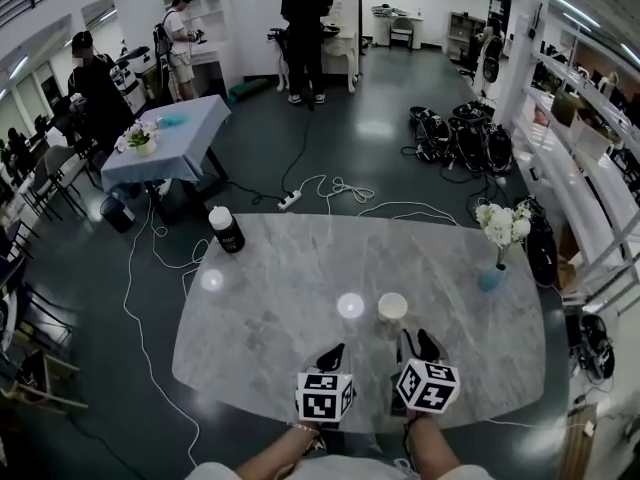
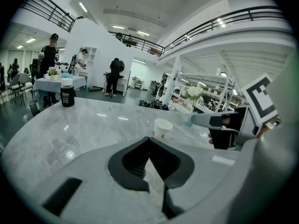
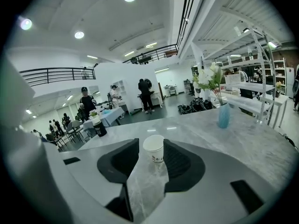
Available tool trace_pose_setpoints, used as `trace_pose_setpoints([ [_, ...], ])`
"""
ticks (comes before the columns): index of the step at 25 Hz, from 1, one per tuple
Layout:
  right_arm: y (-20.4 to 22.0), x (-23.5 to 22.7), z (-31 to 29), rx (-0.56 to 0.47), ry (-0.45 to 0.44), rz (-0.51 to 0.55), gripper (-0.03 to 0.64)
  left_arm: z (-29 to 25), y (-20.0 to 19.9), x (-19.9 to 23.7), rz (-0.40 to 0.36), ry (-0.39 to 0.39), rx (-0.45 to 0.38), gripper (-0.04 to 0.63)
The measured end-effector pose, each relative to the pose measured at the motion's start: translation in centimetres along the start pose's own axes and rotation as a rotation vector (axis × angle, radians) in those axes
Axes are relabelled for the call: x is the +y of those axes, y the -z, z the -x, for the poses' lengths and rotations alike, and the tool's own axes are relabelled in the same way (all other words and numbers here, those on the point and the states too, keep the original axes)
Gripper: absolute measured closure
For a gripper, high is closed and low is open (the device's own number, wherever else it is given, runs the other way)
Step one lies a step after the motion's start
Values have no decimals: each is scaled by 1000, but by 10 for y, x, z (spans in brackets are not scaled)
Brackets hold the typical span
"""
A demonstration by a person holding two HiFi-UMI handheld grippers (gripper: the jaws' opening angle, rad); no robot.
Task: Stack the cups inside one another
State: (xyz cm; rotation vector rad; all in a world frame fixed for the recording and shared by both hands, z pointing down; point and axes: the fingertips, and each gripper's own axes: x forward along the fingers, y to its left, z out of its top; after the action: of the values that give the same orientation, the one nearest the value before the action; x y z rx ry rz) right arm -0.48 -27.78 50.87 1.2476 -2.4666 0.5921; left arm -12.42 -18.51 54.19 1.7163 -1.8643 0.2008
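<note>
Right gripper [image 1: 417, 344] holds nothing: its two jaws stand apart. One white paper cup [image 1: 392, 308] stands upright on the grey marble table [image 1: 290, 278] just ahead of the tips, in line with the gap and untouched. Whether more cups sit nested inside it cannot be told. Left gripper [image 1: 333, 353], just beside the right one, has its jaws closed tip to tip, empty. The table also bears one dark bottle [image 1: 227, 231] with a white cap, far left, and one blue vase [image 1: 490, 278] of white flowers, right.
</note>
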Motion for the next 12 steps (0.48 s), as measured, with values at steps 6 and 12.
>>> trace_pose_setpoints([
  [6,6,6,19,-14,18,8,493,14,-3,-4,-22,25,-19,601],
  [12,20,10,40,-10,30,13,571,26,5,-7,-32,50,-16,601],
])
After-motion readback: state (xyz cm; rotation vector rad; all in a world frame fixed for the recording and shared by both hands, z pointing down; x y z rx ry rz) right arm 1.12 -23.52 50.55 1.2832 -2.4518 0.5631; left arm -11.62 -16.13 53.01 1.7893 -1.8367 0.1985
